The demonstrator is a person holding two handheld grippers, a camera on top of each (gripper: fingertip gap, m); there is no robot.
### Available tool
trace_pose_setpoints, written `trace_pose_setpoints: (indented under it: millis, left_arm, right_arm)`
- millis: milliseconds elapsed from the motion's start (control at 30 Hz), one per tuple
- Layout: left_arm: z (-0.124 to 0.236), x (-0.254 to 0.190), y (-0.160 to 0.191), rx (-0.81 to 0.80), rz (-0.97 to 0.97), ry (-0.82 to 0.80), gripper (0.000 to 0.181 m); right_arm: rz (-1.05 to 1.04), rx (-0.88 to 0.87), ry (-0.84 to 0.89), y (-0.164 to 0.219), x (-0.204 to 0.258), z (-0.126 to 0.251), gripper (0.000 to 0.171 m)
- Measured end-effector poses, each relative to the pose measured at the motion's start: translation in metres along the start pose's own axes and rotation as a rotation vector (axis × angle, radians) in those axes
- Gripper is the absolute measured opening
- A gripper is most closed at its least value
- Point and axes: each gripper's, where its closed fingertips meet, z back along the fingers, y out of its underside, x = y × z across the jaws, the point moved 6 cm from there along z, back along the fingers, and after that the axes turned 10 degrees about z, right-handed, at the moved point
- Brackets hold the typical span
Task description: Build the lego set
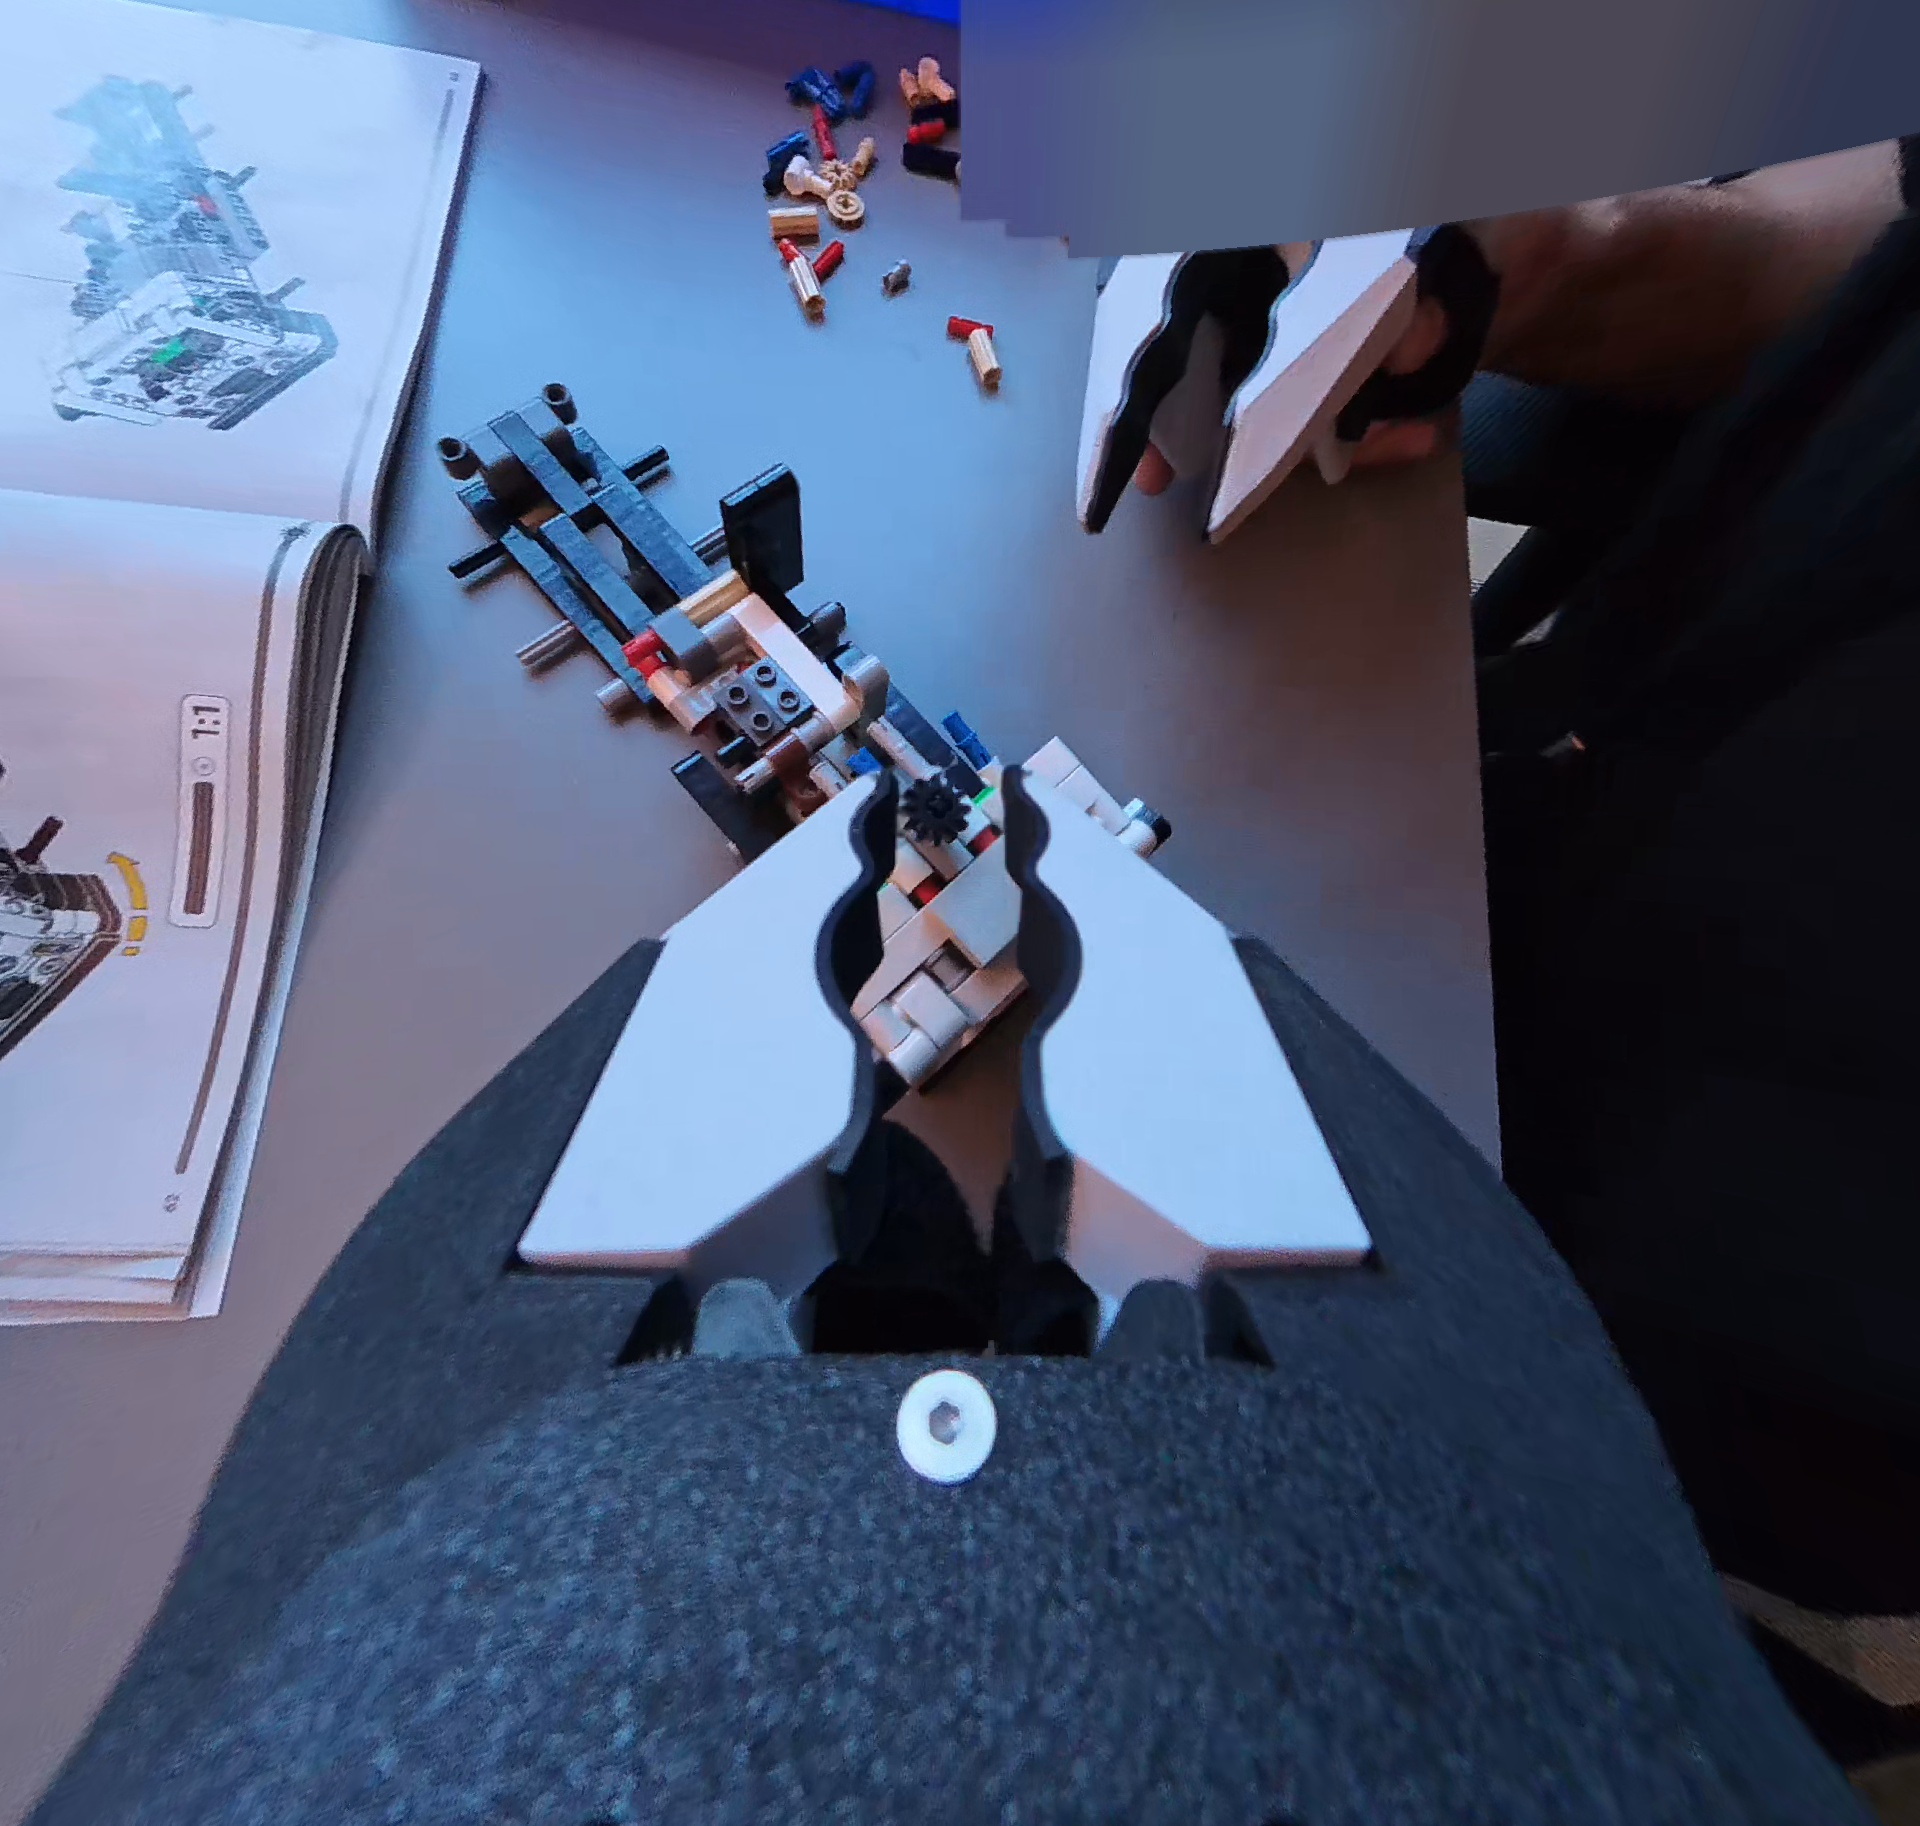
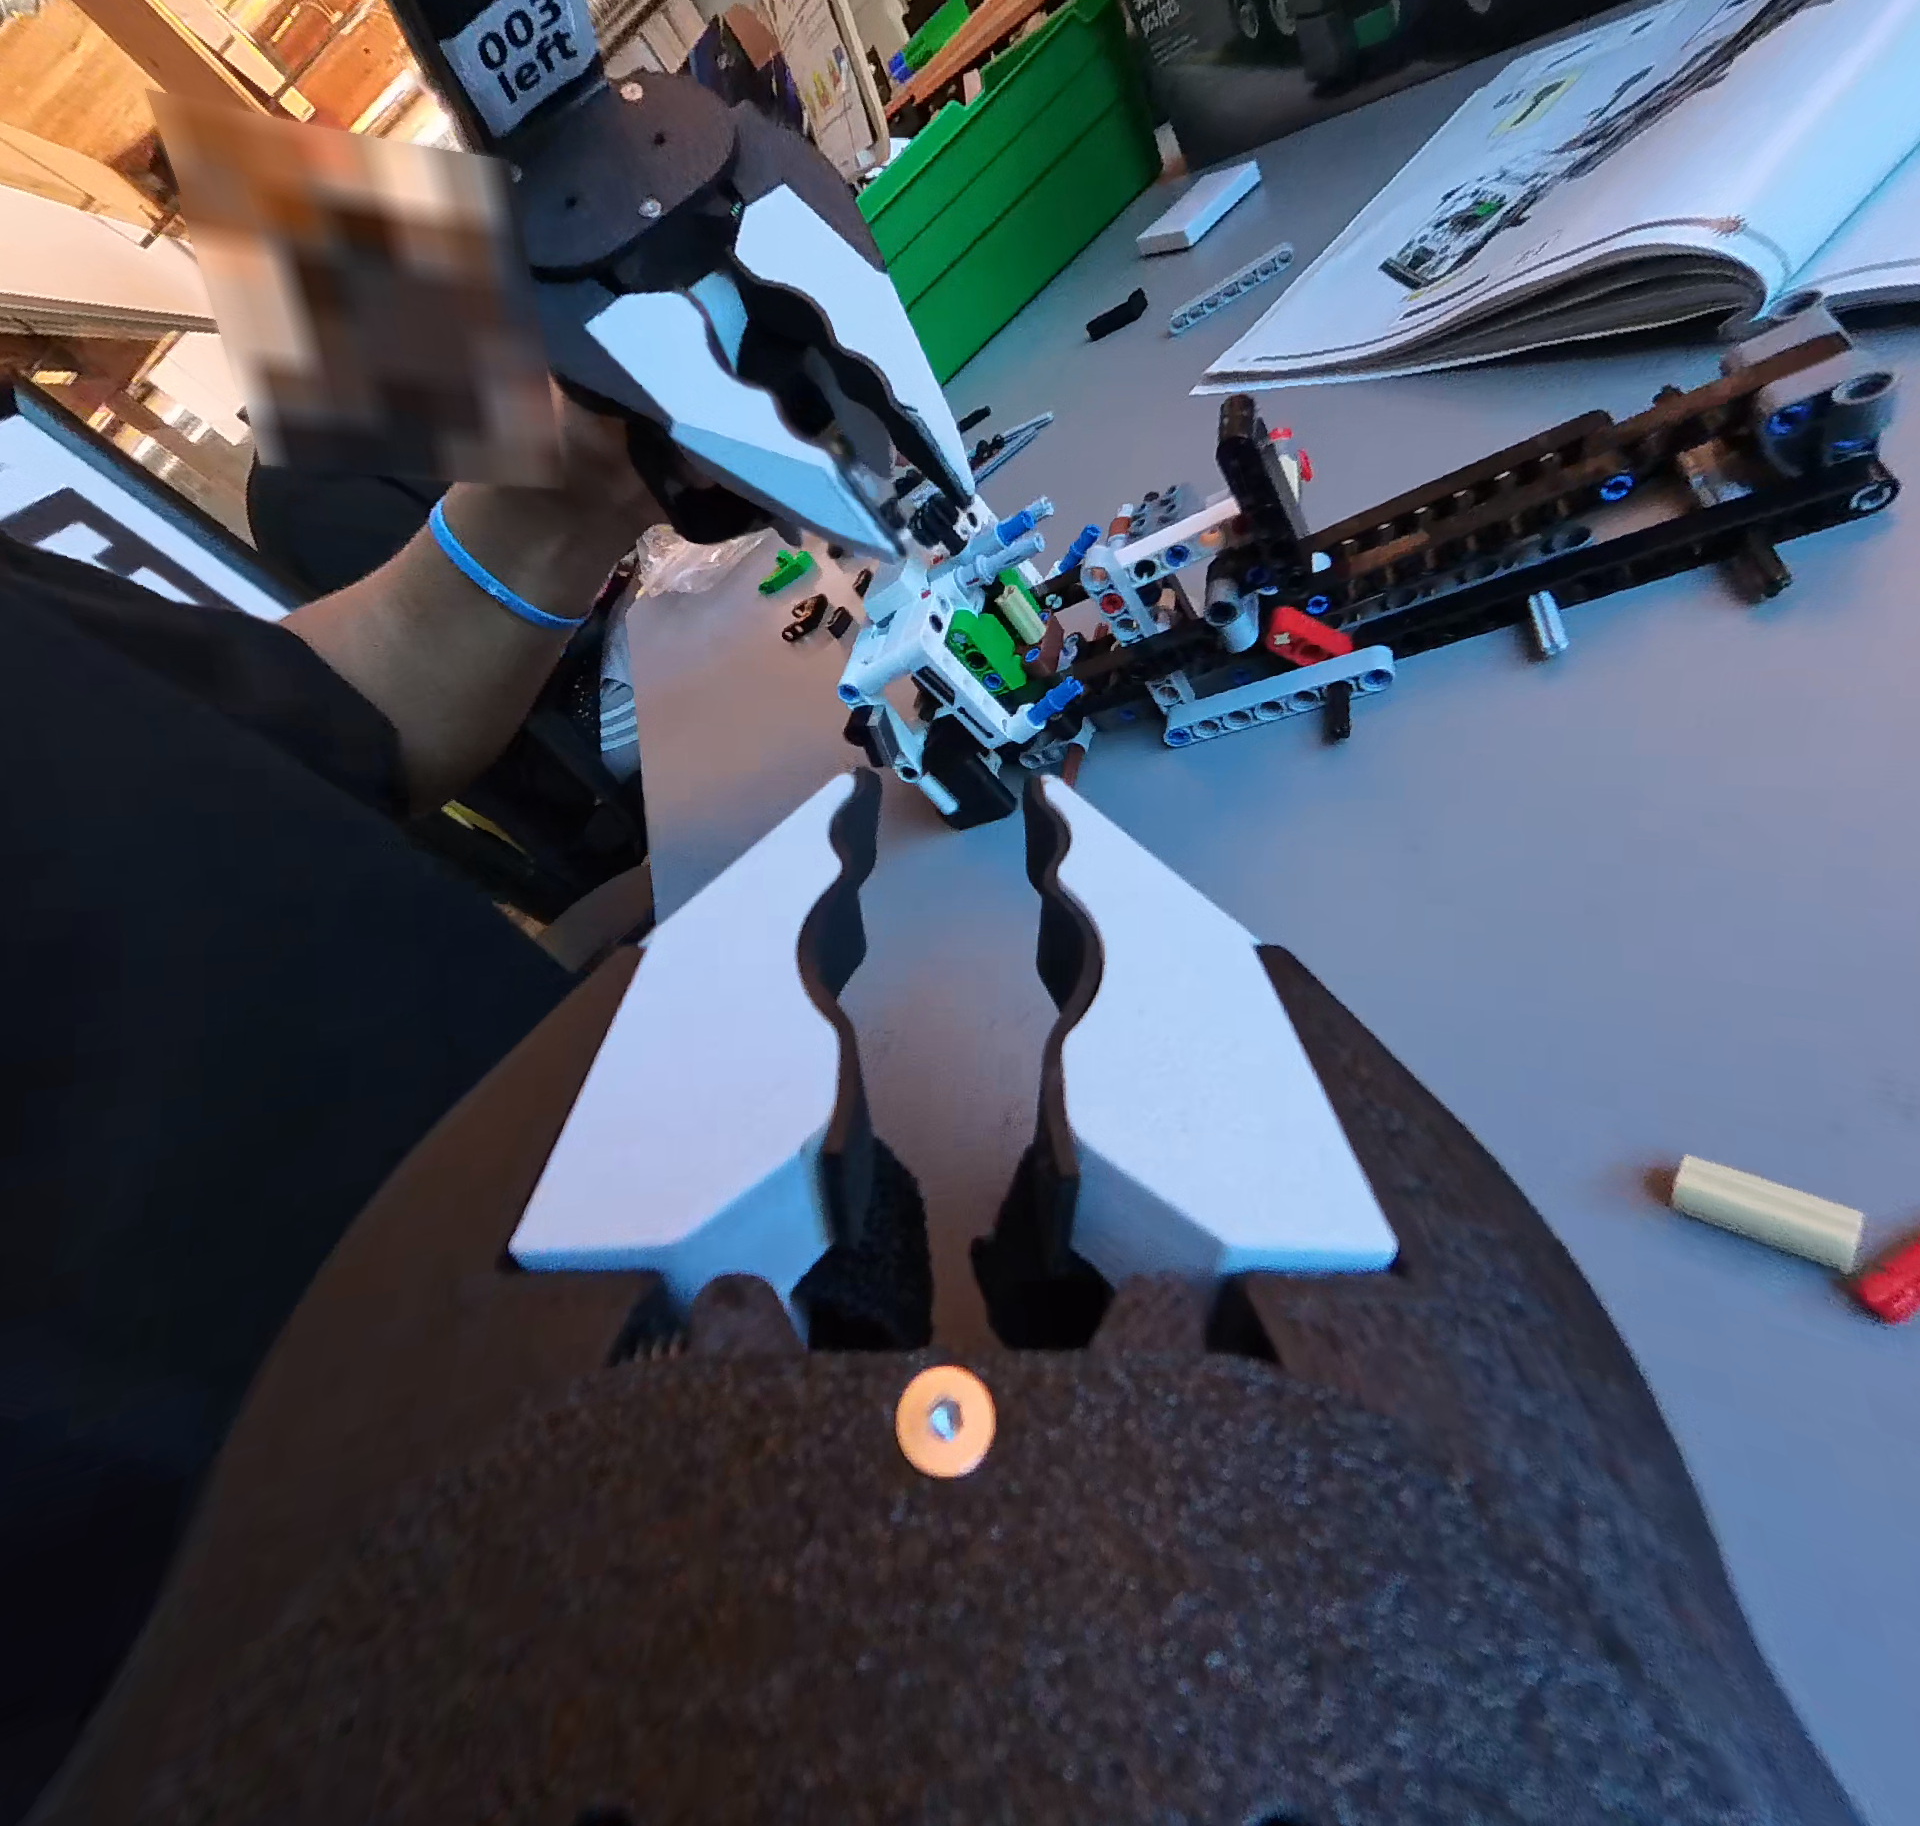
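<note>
- Left claw (image 1: 943, 800) is down over the white front end of the lego model (image 1: 665, 581), fingers either side of a small black gear (image 1: 932, 808); whether they truly pinch it, I cannot tell.
- The model lies long across the grey worktop (image 1: 1247, 685), dark beams stretching away toward the open booklet (image 1: 208, 322).
- Right claw (image 2: 951, 800) hangs released, fingers parted with bare worktop between them, just short of the model's white nose.
- Loose pins (image 1: 831, 187) sit scattered beyond the model.
- A cream tube (image 2: 1766, 1210) and a red piece (image 2: 1891, 1280) lie together off to the right.
- Green bin (image 2: 997, 176) stands at the far edge.
</note>
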Motion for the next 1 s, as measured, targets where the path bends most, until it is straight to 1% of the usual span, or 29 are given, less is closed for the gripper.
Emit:
trace_pose_setpoints:
  millis: [133, 200, 233, 333, 433, 500, 567, 667, 733, 833, 1000]
  left_arm:
    - [0.005, 0.003, 0.003, 0.006, -0.017, 0.004, 0.036]
    - [0.009, 0.007, 0.006, -0.002, -0.022, 0.017, 0.05]
    - [0.01, 0.009, 0.009, 0.003, -0.02, 0.032, 0.058]
    - [0.01, 0.013, 0.02, -0.011, -0.009, 0.131, 0.07]
    - [0.006, 0.014, 0.024, -0.041, 0.021, 0.264, 0.07]
    - [0.002, 0.016, 0.027, -0.024, -0.003, 0.267, 0.067]
    - [-0.002, 0.016, 0.03, -0.014, -0.05, 0.229, 0.06]
    - [-0.006, 0.015, 0.033, -0.025, -0.113, 0.168, 0.054]
    - [-0.006, 0.015, 0.034, -0.037, -0.108, 0.174, 0.053]
    - [-0.007, 0.015, 0.035, -0.054, -0.084, 0.196, 0.051]
    - [-0.005, 0.015, 0.04, -0.069, -0.084, 0.211, 0.046]
  right_arm:
    - [-0.004, 0.042, 0.003, 0.001, -0.003, -0.007, 0.029]
    - [0.022, 0.046, 0.026, 0.0, -0.002, -0.011, 0.03]
    - [0.043, 0.039, 0.037, -0.002, -0.001, -0.014, 0.031]
    - [0.12, 0.0, 0.012, -0.008, 0.01, -0.027, 0.041]
    - [0.2, -0.04, -0.013, -0.013, 0.02, -0.039, 0.057]
    - [0.244, -0.023, 0.031, -0.014, 0.021, -0.048, 0.065]
    - [0.263, 0.003, 0.056, -0.014, 0.022, -0.058, 0.073]
    - [0.215, 0.095, 0.084, -0.008, 0.016, -0.071, 0.07]
    - [0.167, 0.133, 0.067, -0.006, 0.013, -0.078, 0.066]
    - [0.134, 0.14, 0.057, -0.008, 0.008, -0.088, 0.055]
    - [0.203, 0.161, 0.095, -0.008, 0.011, -0.094, 0.054]
